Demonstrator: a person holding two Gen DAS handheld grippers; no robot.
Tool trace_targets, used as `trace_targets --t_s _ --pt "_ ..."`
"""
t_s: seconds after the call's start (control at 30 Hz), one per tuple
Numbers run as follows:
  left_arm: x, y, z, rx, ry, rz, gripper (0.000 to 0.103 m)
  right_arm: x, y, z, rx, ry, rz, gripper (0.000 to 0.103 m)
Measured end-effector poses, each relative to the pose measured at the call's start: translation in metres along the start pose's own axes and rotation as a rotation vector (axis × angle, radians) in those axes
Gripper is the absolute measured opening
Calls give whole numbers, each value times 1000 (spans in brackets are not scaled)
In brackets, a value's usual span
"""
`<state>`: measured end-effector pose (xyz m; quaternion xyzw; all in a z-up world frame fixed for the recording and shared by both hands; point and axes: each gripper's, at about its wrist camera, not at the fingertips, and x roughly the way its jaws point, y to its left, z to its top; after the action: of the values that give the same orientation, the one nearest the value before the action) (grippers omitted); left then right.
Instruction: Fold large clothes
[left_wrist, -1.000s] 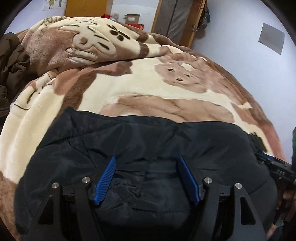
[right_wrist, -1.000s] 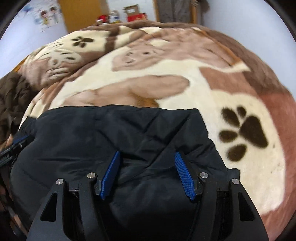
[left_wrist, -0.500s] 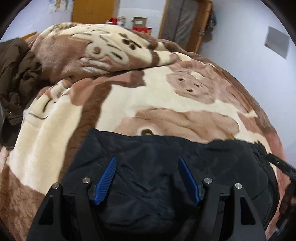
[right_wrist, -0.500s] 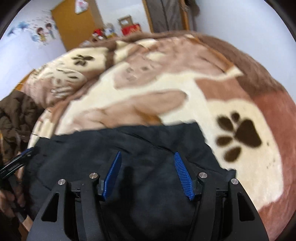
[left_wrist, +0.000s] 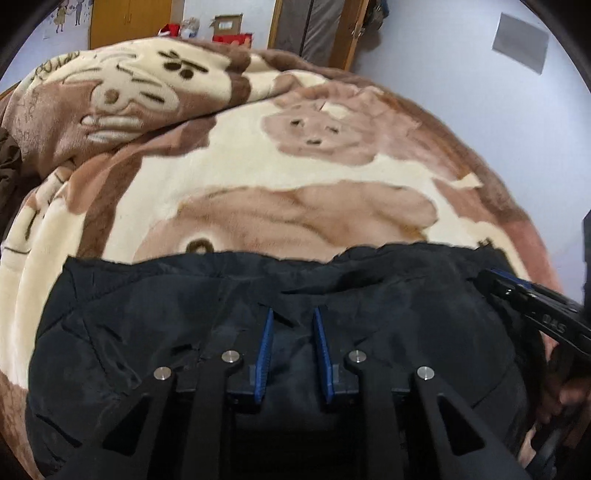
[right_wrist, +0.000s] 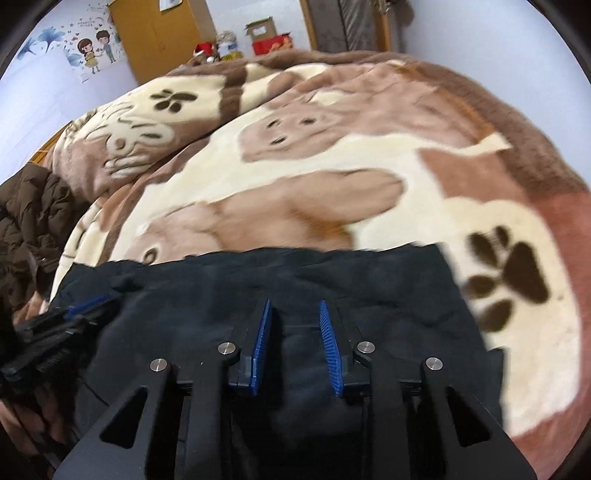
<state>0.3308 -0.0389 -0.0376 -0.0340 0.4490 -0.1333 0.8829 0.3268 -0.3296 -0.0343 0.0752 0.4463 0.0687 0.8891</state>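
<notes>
Right gripper view alone shows blanket's paw print.

Black padded jacket, creased, spread flat on patterned blanket

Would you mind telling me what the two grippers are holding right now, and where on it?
Both appear to pinch the black jacket: the left gripper and right gripper each hold a fold of fabric at its near edge.

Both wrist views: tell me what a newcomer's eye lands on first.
The black jacket fills the foreground, spread on a cream-and-brown bear-print blanket. The left hand-held gripper and right hand-held gripper each have blue pads nearly closed over its fabric. A dark paw print marks the blanket's right side.
</notes>
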Motion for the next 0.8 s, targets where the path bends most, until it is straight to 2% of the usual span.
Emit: trace_targets --t_s 0.03,0.1,0.13,0.2,0.3,0.47,0.8 --pt "-4 0 1 6 -12 -1 24 1 -8 0 11 5 -2 26" --pt "-1 5 4 21 -22 34 24 12 -24 0 49 38 5 15" --pt "9 12 4 16 1 69 24 19 -28 -1 50 54 -6 13" --pt "25 29 2 -16 29 84 21 34 -34 -7 21 66 -55 8" --pt "34 51 -5 -89 15 35 15 46 -43 -13 58 69 -45 7" --pt "48 41 -22 -58 -24 66 15 58 -48 -23 66 47 -51 5" --pt "60 44 -29 -68 -38 54 14 65 -48 -31 57 3 -79 2"
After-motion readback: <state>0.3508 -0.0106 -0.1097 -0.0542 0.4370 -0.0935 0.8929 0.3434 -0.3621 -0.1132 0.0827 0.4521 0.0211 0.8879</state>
